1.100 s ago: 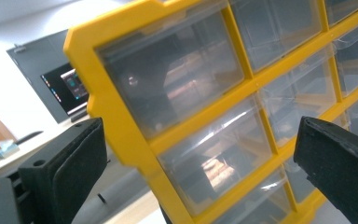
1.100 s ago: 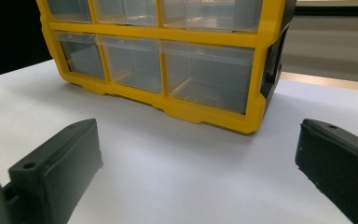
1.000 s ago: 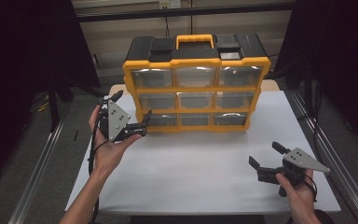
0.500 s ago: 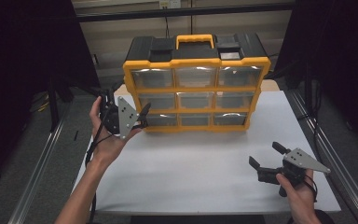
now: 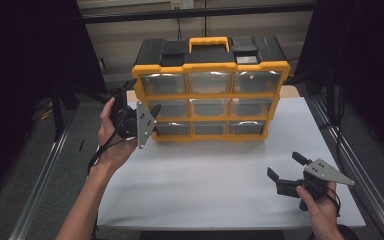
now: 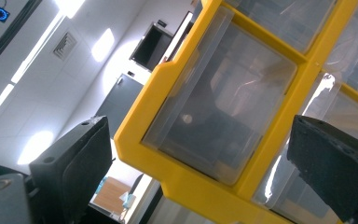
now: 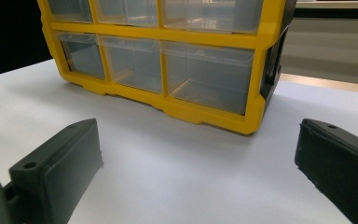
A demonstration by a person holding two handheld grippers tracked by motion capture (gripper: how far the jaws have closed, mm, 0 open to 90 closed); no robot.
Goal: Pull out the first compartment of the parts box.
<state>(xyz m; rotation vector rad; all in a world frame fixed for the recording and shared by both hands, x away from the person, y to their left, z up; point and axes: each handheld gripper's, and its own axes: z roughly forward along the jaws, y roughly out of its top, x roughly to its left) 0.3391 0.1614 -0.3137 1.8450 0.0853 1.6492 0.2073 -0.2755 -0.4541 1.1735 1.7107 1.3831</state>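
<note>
A yellow and black organizer cabinet (image 5: pixel 210 90) with three rows of clear drawers and a yellow handle stands at the back of the white table (image 5: pixel 215 185). My left gripper (image 5: pixel 142 99) is held up at the cabinet's left edge, open, with its jaws either side of the yellow frame corner. In the left gripper view, the left gripper (image 6: pixel 205 163) frames a clear drawer (image 6: pixel 219 107) of the left column, tilted in view. My right gripper (image 5: pixel 286 166) rests low near the table's front right, open and holding nothing. The right gripper (image 7: pixel 200 163) faces the cabinet (image 7: pixel 168 60) across bare tabletop.
Metal rails (image 5: pixel 40 200) run along both long sides of the table, with dark curtains beyond them. A wall with a cable lies behind the cabinet. Bare white tabletop stretches between the cabinet's front and the near edge.
My left gripper has risen and swung right, from beside the cabinet's lower left to its left frame edge. The right gripper has stayed where it was.
</note>
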